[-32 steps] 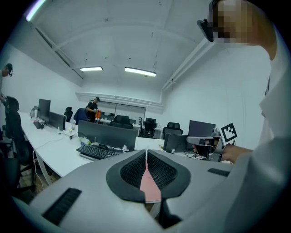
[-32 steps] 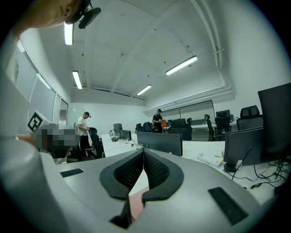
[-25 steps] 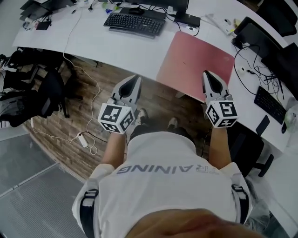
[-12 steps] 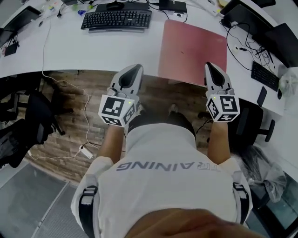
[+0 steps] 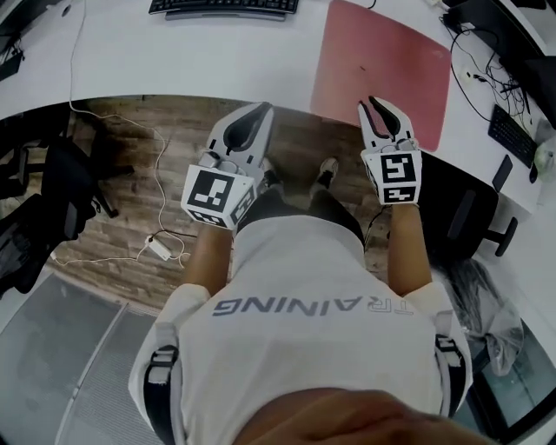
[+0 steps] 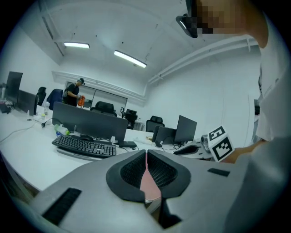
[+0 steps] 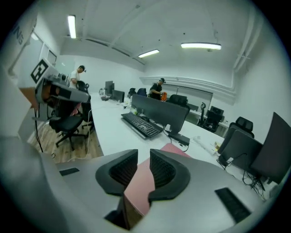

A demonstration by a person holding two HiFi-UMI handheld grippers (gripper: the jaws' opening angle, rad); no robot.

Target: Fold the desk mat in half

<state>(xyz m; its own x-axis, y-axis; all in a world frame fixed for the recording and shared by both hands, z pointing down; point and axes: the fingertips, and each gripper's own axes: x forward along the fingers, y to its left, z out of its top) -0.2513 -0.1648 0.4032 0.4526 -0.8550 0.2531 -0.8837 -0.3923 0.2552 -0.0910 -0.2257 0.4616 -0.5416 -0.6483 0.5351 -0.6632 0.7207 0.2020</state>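
Note:
The pink desk mat lies flat and unfolded on the white desk, its near edge at the desk's front edge. My right gripper hovers at that near edge with its jaws opening. The mat shows through the gap, but the pads are not pressing on it. My left gripper is held over the wooden floor, left of the mat's near left corner. Its jaws are shut, with only a thin pink sliver of the mat visible past them.
A black keyboard lies on the desk left of the mat, with monitors behind it. Cables and a second keyboard sit to the right. An office chair stands at the right, and a power strip lies on the floor.
Both grippers have come closer to the desk. The right gripper has shifted left to the mat's near edge and its jaws have parted. The left jaws stay shut.

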